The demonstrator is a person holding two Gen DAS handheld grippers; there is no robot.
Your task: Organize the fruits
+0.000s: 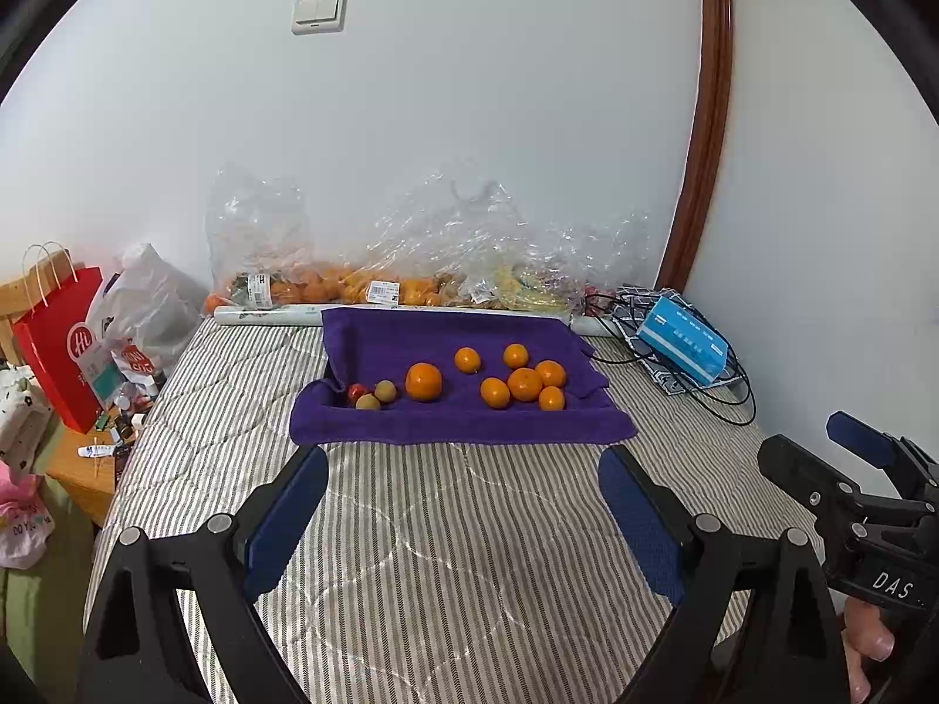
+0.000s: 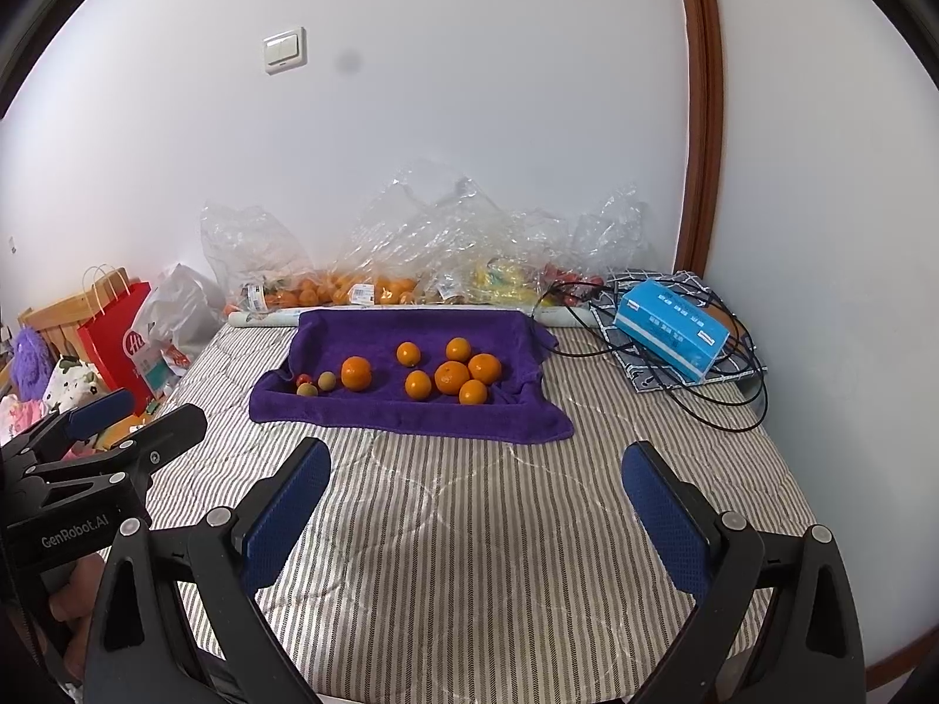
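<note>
A purple towel (image 1: 458, 422) (image 2: 411, 416) lies on the striped bed and carries several oranges (image 1: 525, 384) (image 2: 452, 377), one larger orange (image 1: 424, 382) (image 2: 356, 373) to their left, two brownish-green small fruits (image 1: 385, 391) (image 2: 326, 380) and a small red fruit (image 1: 355, 392) (image 2: 304, 379) at the left end. My left gripper (image 1: 463, 463) hovers open over the bedding just short of the towel's near edge, nothing between its blue pads. My right gripper (image 2: 475, 457) also stands open and empty, a little further back. Each gripper shows at the side of the other's view.
Clear plastic bags (image 1: 375, 270) (image 2: 411, 258) with more oranges and other fruit line the wall behind the towel. A blue tissue box (image 1: 684, 346) (image 2: 675, 331) and black cables (image 2: 722, 405) lie at the right. A red paper bag (image 1: 58, 346) stands on a side table at left.
</note>
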